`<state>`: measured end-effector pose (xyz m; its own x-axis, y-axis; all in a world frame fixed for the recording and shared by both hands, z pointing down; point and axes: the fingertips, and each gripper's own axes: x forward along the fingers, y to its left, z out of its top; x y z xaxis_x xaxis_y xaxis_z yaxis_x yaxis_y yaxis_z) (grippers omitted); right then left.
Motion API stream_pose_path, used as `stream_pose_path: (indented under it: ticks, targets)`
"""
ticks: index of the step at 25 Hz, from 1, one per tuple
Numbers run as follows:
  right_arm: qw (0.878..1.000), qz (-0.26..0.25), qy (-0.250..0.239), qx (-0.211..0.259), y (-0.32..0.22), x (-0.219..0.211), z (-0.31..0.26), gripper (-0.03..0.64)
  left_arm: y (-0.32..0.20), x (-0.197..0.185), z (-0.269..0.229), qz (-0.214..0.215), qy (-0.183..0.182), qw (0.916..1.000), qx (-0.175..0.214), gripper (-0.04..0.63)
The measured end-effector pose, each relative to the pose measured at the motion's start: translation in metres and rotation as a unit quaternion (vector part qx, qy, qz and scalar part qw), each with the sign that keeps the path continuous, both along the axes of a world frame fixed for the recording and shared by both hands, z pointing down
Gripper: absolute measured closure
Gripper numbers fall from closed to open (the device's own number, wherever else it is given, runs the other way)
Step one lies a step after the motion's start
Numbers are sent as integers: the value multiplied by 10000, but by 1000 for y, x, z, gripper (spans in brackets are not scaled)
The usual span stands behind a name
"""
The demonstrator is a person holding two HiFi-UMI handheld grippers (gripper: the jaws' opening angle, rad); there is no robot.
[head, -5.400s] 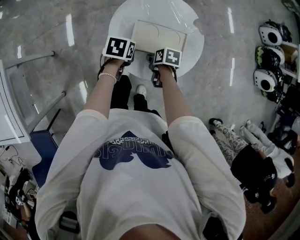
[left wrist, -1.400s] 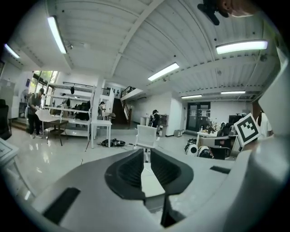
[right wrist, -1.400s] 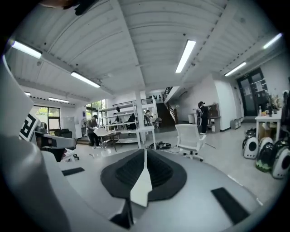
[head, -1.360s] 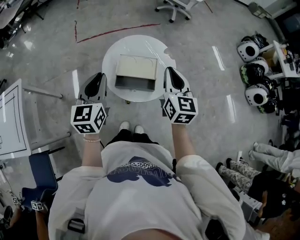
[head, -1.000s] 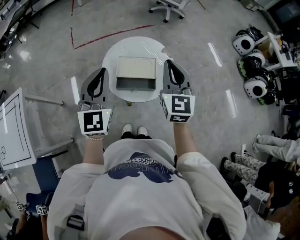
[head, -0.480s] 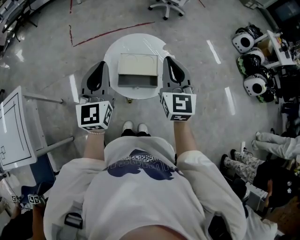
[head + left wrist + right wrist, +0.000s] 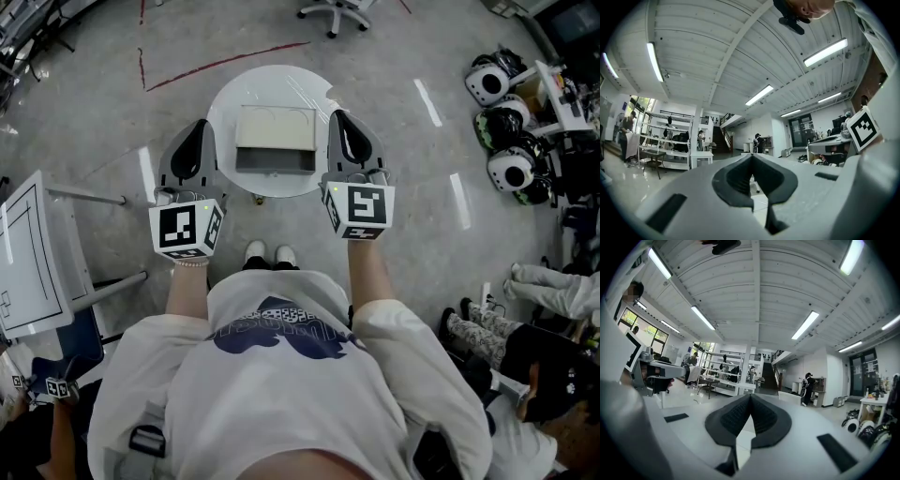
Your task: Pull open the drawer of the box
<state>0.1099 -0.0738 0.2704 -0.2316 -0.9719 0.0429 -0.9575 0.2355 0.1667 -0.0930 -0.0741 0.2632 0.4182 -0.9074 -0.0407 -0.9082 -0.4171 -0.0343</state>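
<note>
Both jaws: closed pad to pad and empty, on the left gripper [image 7: 199, 129] and the right gripper [image 7: 338, 117] alike.
Change: seconds ago the two grippers were down at the box front; now they are lifted clear, one on each side.
Where: box [image 7: 275, 128] sits mid tabletop [image 7: 234, 94], apart from both grippers.
Drawer: drawer [image 7: 274, 161] stands out from the box toward the person, the same as a second ago.
Meaning: the pull looks finished, with nothing left to grip.
</note>
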Motion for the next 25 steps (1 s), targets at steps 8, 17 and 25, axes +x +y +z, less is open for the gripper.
stream_pose_path:
  ticks: [8,17,25]
  targets:
    - [9999,88,43,-117,-1,1,8,620,1,-4,3,-67,9,10000,-29,588]
    - [9999,86,56,-131,1,2,6,620,2,-5,2,-94,15,9999,-36,588]
    - [9998,104,81,-157,4,5,8,620,4,-6,3,-141,-10,9999,-44,588]
